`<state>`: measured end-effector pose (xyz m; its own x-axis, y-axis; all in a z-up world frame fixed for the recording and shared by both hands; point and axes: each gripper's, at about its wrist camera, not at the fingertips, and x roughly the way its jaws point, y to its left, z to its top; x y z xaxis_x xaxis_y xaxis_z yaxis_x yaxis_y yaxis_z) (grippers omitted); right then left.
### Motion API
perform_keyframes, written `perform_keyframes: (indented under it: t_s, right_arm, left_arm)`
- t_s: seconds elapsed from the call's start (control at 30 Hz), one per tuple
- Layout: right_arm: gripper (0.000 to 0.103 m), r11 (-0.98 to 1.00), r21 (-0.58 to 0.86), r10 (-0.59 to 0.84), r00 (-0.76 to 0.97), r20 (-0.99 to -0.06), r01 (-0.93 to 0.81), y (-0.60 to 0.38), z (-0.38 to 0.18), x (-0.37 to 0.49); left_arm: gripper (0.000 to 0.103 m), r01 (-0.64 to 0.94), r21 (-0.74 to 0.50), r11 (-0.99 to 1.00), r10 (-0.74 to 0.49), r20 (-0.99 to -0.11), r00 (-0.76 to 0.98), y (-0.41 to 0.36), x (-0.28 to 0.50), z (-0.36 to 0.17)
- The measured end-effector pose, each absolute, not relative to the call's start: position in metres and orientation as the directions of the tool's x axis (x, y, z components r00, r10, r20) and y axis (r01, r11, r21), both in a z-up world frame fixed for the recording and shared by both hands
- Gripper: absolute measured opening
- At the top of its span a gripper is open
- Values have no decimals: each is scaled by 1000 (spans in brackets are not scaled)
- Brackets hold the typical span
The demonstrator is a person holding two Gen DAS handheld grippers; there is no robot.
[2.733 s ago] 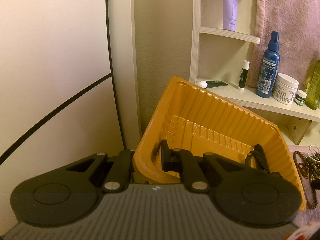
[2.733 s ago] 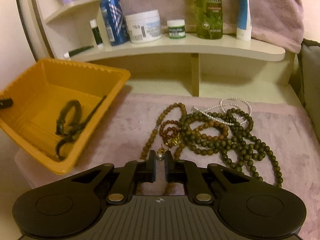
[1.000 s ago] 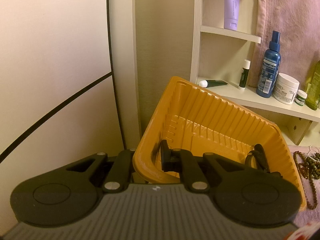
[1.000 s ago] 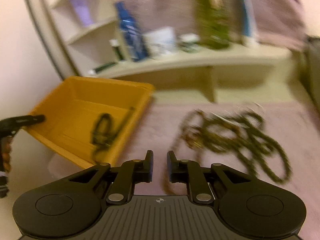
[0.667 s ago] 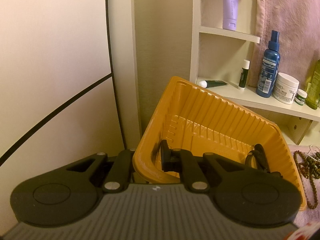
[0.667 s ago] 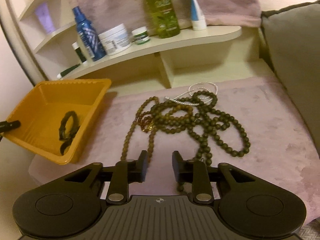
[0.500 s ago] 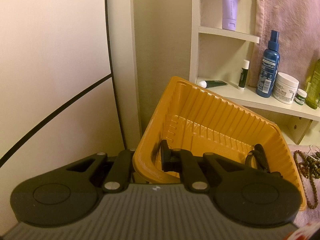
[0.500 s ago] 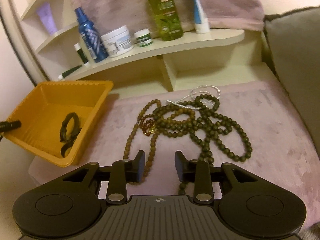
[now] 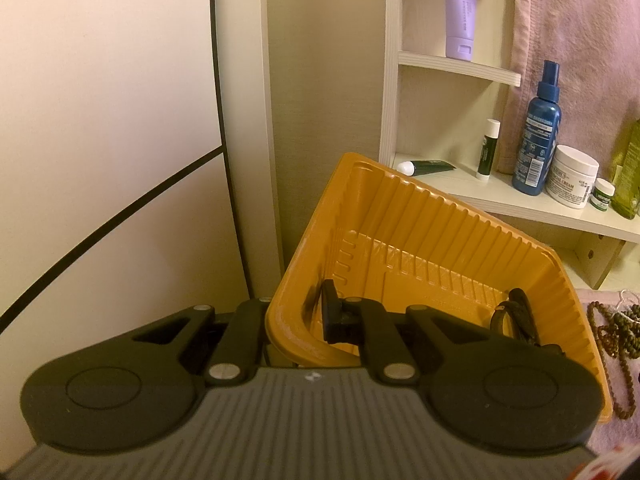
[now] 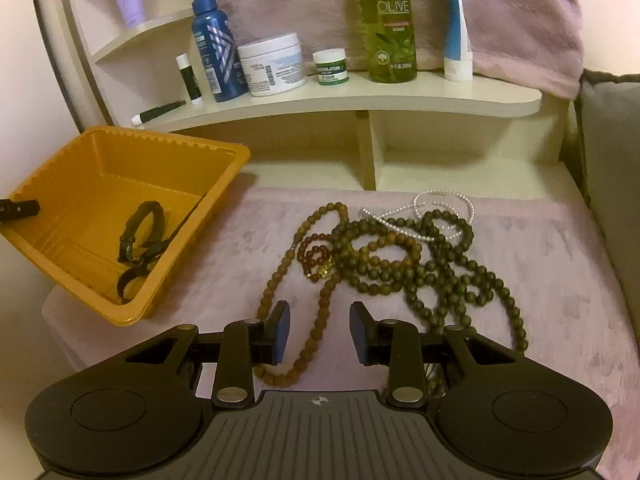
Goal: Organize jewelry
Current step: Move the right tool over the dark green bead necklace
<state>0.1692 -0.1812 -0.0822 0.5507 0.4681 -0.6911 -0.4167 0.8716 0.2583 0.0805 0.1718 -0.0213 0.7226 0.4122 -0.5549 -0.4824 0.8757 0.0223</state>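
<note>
Two parted fingers of the right gripper [image 10: 319,330] straddle the brown bead necklace [image 10: 316,312]; left gripper [image 9: 294,316] clamps the tray [image 9: 420,236].

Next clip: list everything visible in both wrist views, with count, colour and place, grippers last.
Ribbed plastic tray: one, orange, left on the mat, tilted.
Black strap bracelet: one, inside the tray.
Wooden bead strands: tangled pile, brown and olive, count unclear, mid-mat.
Small pearl-like strand: one, white, behind the pile.
Fuzzy mat: one, pink.
Spray bottle: one, blue, shelf.
Cream jar: one, white, shelf.
Olive bottle: one, green, shelf.
Shelf unit: one, cream.
Left gripper: black, clamped on the tray's rim.
Right gripper: black, open above the beads.
</note>
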Motion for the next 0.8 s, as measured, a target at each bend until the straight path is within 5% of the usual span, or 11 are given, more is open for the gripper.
perform_keyframes:
  t_s: [0.57, 0.7, 0.8]
  right_arm:
    - [35, 918, 26, 296, 642, -708, -395, -211, -93, 183]
    - [60, 938, 28, 260, 647, -717, -345, -228, -97, 184]
    - [70, 936, 75, 291, 638, -714, -343, -238, -97, 184]
  left_arm:
    - [9, -483, 22, 876, 412, -555, 722, 172, 80, -21]
    - [9, -483, 23, 875, 413, -555, 722, 172, 80, -21]
    - [9, -483, 24, 875, 414, -555, 722, 172, 80, -20]
